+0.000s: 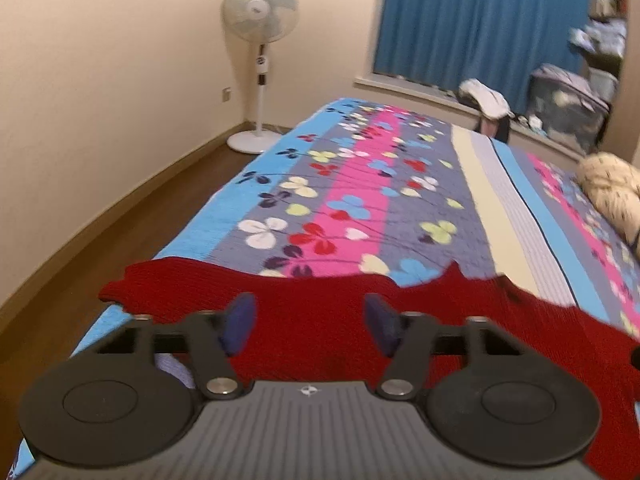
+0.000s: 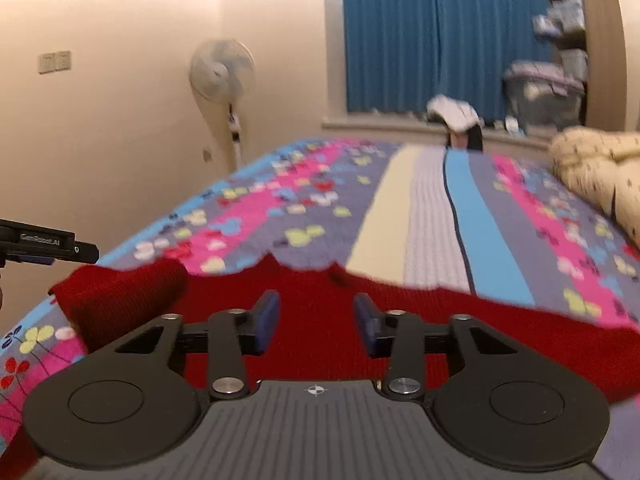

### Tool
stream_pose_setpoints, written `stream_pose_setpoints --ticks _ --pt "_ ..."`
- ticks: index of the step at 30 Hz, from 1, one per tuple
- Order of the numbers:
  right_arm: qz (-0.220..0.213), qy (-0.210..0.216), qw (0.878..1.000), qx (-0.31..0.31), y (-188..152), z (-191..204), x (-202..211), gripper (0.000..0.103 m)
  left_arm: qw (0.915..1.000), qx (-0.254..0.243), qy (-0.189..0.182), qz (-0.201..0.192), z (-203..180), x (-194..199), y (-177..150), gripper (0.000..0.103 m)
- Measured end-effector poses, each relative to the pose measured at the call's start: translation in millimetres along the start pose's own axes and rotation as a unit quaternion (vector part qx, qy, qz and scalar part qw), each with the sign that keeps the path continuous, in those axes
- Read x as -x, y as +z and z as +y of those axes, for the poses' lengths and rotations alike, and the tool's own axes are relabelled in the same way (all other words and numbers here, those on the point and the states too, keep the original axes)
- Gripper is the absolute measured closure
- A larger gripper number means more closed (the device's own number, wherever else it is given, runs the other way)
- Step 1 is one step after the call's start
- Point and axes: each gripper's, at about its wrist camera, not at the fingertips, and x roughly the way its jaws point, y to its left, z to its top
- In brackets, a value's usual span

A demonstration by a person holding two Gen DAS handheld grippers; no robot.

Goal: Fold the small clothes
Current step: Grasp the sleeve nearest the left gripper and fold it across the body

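Garment: red knit garment [image 1: 320, 312] lies spread on the near end of the floral bedspread [image 1: 360, 184]; one end appears doubled over in the right wrist view, otherwise flat.
Left gripper [image 1: 310, 322]: jaws apart above the knit, nothing pressed between the pads.
Right gripper [image 2: 316, 322]: jaws apart with a narrower gap, knit beneath, no cloth clamped.
Done: garment laid out; at most one partial fold, judged.
Left: main folds not yet made; no edge gripped.
Surroundings: cream bundle [image 2: 600, 168] well apart; standing fan [image 1: 260, 60] beyond.
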Motion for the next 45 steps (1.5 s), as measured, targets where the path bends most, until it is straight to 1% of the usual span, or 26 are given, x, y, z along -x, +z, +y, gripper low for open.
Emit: stream_pose_setpoints --ticks 2,5,7,8,9,10,13,16,18,19,21,25,26,27,28,29,31,32,35,37,40,43,45 --pt "0.005 0.007 1.0 -0.011 2 -4 -2 0.101 0.9998 0.021 0.001 -0.001 16 -3 7 0.056" --pt "0.015 0.016 1.0 -0.021 1 -5 -5 0.101 0.998 0.055 0.029 0.011 42 -12 13 0.056" --pt "0.032 0.03 0.999 -0.023 0 -4 -9 0.101 0.9938 0.1 0.037 0.031 63 -23 14 0.055" --pt "0.041 0.039 0.998 -0.025 -1 -2 -11 0.1 0.9902 0.127 0.034 0.045 75 -29 14 0.05" --pt "0.046 0.044 0.998 -0.026 -1 -2 -12 0.1 0.9861 0.151 0.034 0.059 85 -36 13 0.043" --pt "0.047 0.046 0.997 -0.026 -2 -1 -11 0.1 0.9807 0.177 0.037 0.075 96 -42 11 0.041" --pt "0.054 0.047 0.997 -0.025 -2 1 -12 0.098 0.9629 0.241 0.05 0.112 122 -60 0 0.04" --pt "0.065 0.049 0.996 -0.035 -4 -1 -16 0.096 0.9456 0.29 0.051 0.139 140 -74 -12 0.04" --pt "0.07 0.046 0.996 -0.041 -5 -3 -20 0.096 0.94 0.301 0.052 0.152 145 -83 -18 0.04" --pt "0.073 0.045 0.995 -0.044 -6 -4 -23 0.096 0.9401 0.3 0.055 0.152 146 -86 -20 0.04" --pt "0.079 0.042 0.995 -0.052 -7 -6 -25 0.096 0.9452 0.285 0.062 0.146 142 -87 -20 0.039" --pt "0.096 0.036 0.993 -0.064 -11 -11 -32 0.095 0.9533 0.253 0.076 0.147 131 -88 -19 0.04" --pt "0.103 0.031 0.992 -0.065 -13 -12 -35 0.095 0.9559 0.241 0.081 0.148 128 -88 -19 0.044" --pt "0.11 0.025 0.991 -0.065 -14 -13 -37 0.095 0.9587 0.228 0.084 0.149 124 -87 -18 0.055" --pt "0.117 0.019 0.991 -0.065 -16 -14 -39 0.095 0.9611 0.216 0.085 0.15 121 -88 -17 0.063" --pt "0.126 0.011 0.99 -0.065 -17 -15 -42 0.095 0.9625 0.21 0.083 0.15 118 -90 -15 0.077" --pt "0.143 0.001 0.987 -0.072 -21 -19 -47 0.095 0.9643 0.204 0.089 0.143 115 -86 -12 0.088" --pt "0.152 -0.002 0.985 -0.078 -23 -22 -49 0.095 0.9656 0.2 0.094 0.137 114 -84 -10 0.092" --pt "0.172 -0.006 0.98 -0.103 -28 -30 -53 0.095 0.9675 0.203 0.094 0.117 110 -75 -4 0.093" --pt "0.177 -0.007 0.978 -0.112 -29 -34 -54 0.095 0.969 0.206 0.09 0.104 107 -67 2 0.094" --pt "0.183 -0.01 0.977 -0.111 -31 -34 -57 0.095 0.9722 0.206 0.076 0.083 103 -58 10 0.096" --pt "0.184 -0.01 0.977 -0.11 -31 -35 -57 0.095 0.9744 0.205 0.071 0.06 97 -50 15 0.097" --pt "0.183 -0.01 0.977 -0.11 -30 -36 -57 0.095 0.9771 0.203 0.052 0.04 92 -43 20 0.097"
